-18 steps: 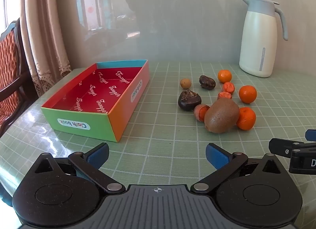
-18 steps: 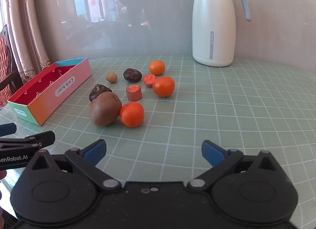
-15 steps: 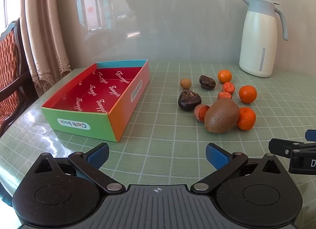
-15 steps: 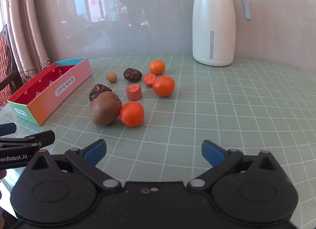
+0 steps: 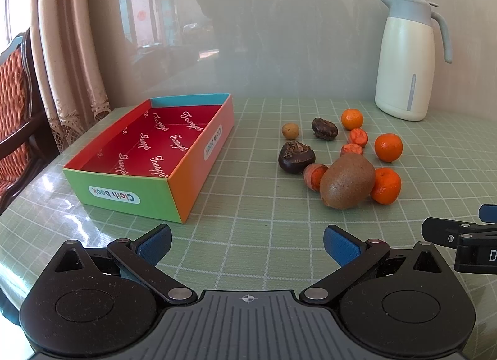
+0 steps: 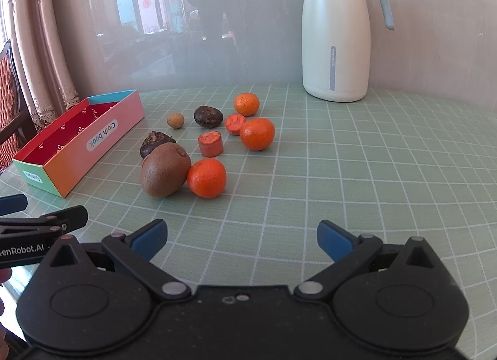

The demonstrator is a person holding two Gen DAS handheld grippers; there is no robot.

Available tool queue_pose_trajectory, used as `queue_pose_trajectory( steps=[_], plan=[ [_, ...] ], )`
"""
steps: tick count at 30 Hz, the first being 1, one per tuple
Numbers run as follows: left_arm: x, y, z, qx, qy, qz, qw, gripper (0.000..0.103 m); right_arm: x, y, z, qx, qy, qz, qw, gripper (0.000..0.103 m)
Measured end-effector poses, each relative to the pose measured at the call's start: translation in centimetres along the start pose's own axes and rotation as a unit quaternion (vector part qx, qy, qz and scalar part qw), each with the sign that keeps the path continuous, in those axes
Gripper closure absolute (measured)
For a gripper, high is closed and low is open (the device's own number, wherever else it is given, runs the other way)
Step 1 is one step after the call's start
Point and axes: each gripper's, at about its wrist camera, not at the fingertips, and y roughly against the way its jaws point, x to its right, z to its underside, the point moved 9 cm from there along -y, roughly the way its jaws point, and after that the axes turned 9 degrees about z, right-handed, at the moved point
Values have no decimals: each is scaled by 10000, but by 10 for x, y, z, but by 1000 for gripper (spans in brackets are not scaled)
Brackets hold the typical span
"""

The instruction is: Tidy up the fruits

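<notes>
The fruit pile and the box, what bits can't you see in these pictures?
- Third orange cut chunk: hidden behind the fuzzy brown kiwi in the right wrist view.
- Colourful cardboard box: most of its red floor is hidden by its own wall there.
- Other side's tongs: cut off by the left wrist view's edge.

Both wrist views low, angled down, sharing fruits (image 5: 348, 181), box (image 6: 77, 142)

Green-checked tablecloth (image 5: 264, 223), red-lined box (image 5: 161, 142)
</notes>
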Motion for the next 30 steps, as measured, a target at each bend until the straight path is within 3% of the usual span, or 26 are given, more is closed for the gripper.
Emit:
queue_pose_trajectory(
  steps=[30],
  plan=[
    [3,0,0,34,-46,2,10000,0,3,0,0,-20,-54,-18,10000,0]
  ],
)
